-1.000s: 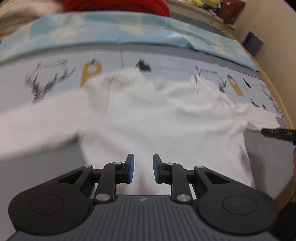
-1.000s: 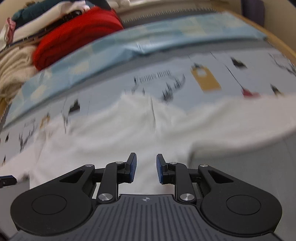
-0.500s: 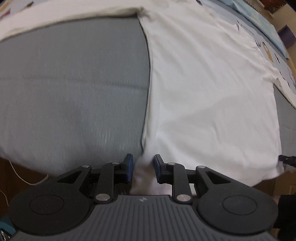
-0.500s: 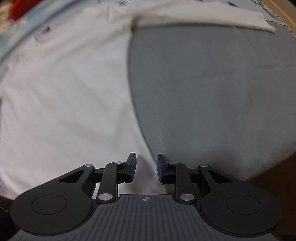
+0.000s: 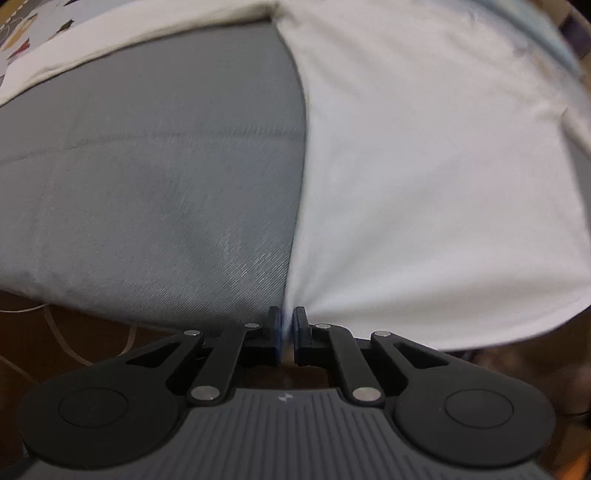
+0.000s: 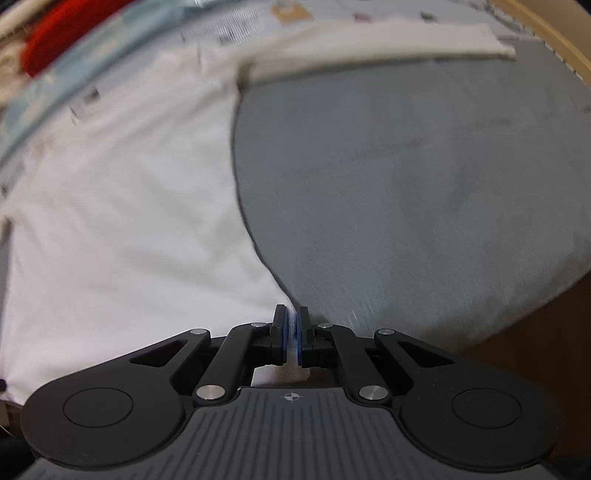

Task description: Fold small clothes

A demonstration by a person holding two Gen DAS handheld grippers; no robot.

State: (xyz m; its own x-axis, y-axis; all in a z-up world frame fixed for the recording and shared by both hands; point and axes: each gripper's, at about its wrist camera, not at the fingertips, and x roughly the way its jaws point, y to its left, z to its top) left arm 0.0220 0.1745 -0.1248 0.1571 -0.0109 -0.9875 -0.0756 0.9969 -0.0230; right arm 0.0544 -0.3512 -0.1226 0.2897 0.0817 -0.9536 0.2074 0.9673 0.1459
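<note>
- While the white shirt (image 5: 424, 166) lies spread flat on the grey surface (image 5: 147, 177), both tongs grip its near hem.
- Left tongs (image 5: 285, 328) pinch the near left corner, pads closed on the cloth.
- Right tongs (image 6: 292, 330) clamp the near right corner (image 6: 293, 332) likewise.
- One sleeve (image 6: 369, 44) stretches right along the far side.
- Red fabric (image 6: 55, 37) sits far left, blurred.

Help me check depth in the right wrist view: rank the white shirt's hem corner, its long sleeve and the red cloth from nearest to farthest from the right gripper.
1. Hem corner: pinched in the right gripper.
2. Long sleeve: stretched across the far side, upper right.
3. Red cloth: beyond the shirt, top left corner.
</note>
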